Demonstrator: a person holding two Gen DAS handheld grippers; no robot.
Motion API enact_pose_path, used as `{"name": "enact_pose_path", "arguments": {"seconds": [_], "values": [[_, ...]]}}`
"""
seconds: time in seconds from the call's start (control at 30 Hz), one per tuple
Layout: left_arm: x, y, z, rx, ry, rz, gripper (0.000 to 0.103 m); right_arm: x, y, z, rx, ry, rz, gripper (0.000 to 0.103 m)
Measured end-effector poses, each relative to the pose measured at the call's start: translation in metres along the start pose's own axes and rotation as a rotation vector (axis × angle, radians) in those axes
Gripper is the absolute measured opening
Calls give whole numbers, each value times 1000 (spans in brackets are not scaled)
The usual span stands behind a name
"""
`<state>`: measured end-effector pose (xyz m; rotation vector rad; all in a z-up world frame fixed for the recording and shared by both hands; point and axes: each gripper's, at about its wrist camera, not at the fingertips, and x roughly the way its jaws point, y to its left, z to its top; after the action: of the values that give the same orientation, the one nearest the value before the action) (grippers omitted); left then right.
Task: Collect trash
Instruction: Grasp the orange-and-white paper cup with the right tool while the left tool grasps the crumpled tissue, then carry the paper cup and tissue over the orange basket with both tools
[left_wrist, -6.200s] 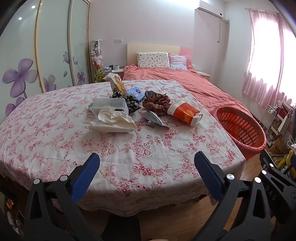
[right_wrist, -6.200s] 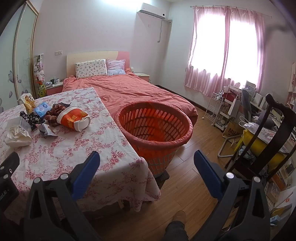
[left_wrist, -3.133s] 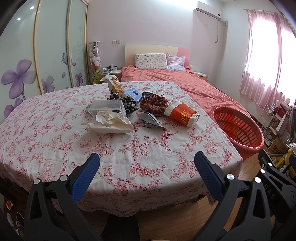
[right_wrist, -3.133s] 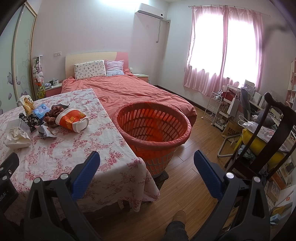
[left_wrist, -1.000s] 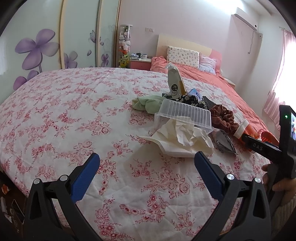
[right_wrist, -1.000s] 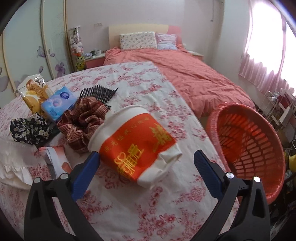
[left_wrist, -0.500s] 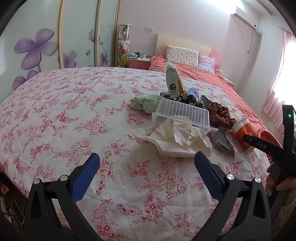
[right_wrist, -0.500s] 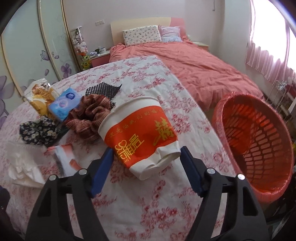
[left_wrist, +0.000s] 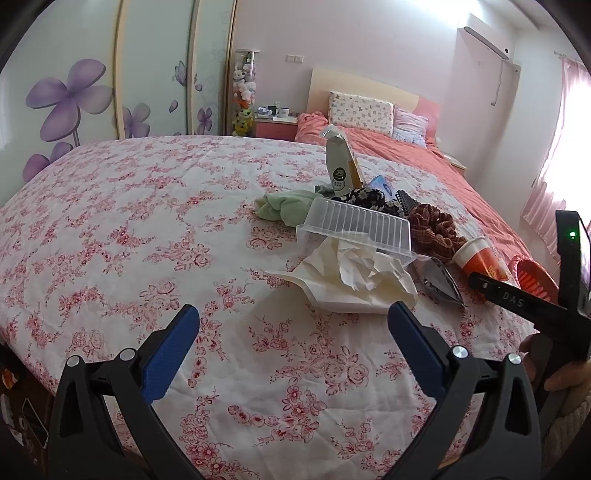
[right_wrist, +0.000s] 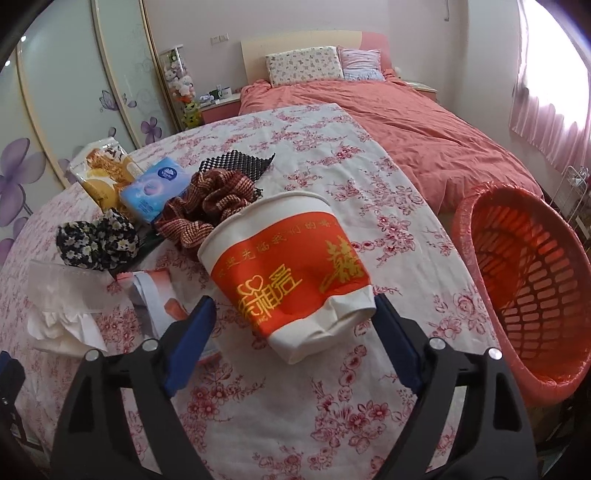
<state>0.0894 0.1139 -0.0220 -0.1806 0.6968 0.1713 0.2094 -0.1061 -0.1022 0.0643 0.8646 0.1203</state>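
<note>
The paper cup (right_wrist: 284, 269), orange-banded and lying on its side on the counter (right_wrist: 332, 417), now sits between the fingers of the right hand-held gripper (right_wrist: 291, 332), which half a second ago were spread wider; they have narrowed until the pads touch or nearly touch its crumpled base, so the pinch looks about complete. Next, I judge, comes a lift toward the red basket (right_wrist: 524, 280) just right of the counter. Further left, the left hand-held gripper (left_wrist: 291, 336) hangs spread wide, holding nothing, short of the crumpled tissue (left_wrist: 354, 273) and clear tray (left_wrist: 358, 225)
</note>
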Motion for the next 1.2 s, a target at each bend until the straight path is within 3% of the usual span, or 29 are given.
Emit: {"name": "enact_pose_path", "arguments": {"seconds": [0.07,0.2,0.77,1.07,1.13,1.2], "values": [[0,-1,1,1,-2,-1,101,2,1,-1,-3,6,-3,73],[0,-1,2,-2,-5,-5,101,-1,-4,-2,11,3,6,69],[12,-23,6,49,-1,-41,100,-18,-25,-14,52,-17,-2,67],[48,-16,14,36,87,-74,70,-24,-28,-20,39,-25,-22,67],[51,-15,13,31,106,-106,50,-26,-28,-21,37,-27,-24,67],[53,-15,14,28,114,-150,42,-27,-28,-20,34,-29,-26,67]]}}
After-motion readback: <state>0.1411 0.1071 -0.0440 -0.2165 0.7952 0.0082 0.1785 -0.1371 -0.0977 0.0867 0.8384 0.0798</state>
